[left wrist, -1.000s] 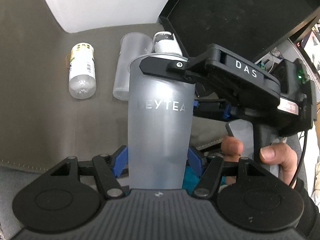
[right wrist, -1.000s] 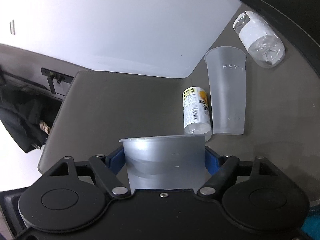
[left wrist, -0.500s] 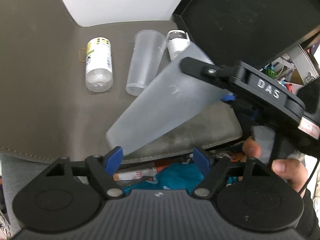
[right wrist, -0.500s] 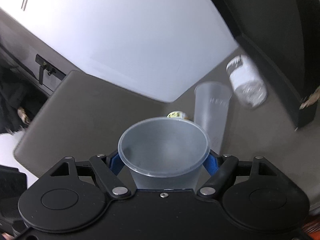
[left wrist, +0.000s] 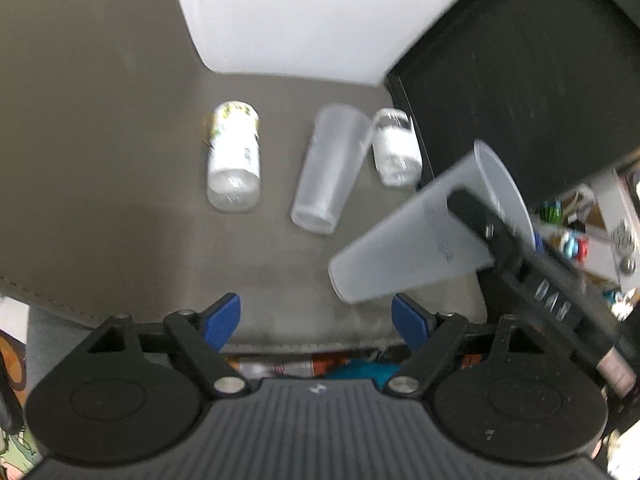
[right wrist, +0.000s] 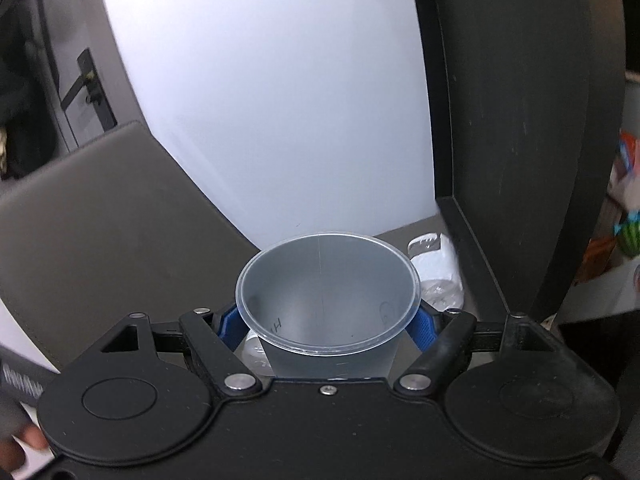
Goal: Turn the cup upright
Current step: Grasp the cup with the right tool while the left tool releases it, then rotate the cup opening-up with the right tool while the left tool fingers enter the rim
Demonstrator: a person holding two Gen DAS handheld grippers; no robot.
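Note:
My right gripper is shut on a frosted plastic cup, near its rim, mouth facing up toward the camera. In the left wrist view the same cup hangs tilted in the air above the grey mat, base down-left, mouth up-right, with the right gripper's black body clamped across it. My left gripper is open and empty, its blue pads apart, just below and left of the cup's base. A second frosted cup lies on its side on the mat.
Two clear bottles lie on the mat: one with a yellow-white label at left, one with a white label right of the lying cup. A black panel stands at the right, a white wall behind. Clutter sits past the mat's front edge.
My left gripper let go of the cup and backed away. The right gripper has swung the cup to the right, from inverted, so its mouth faces upward.

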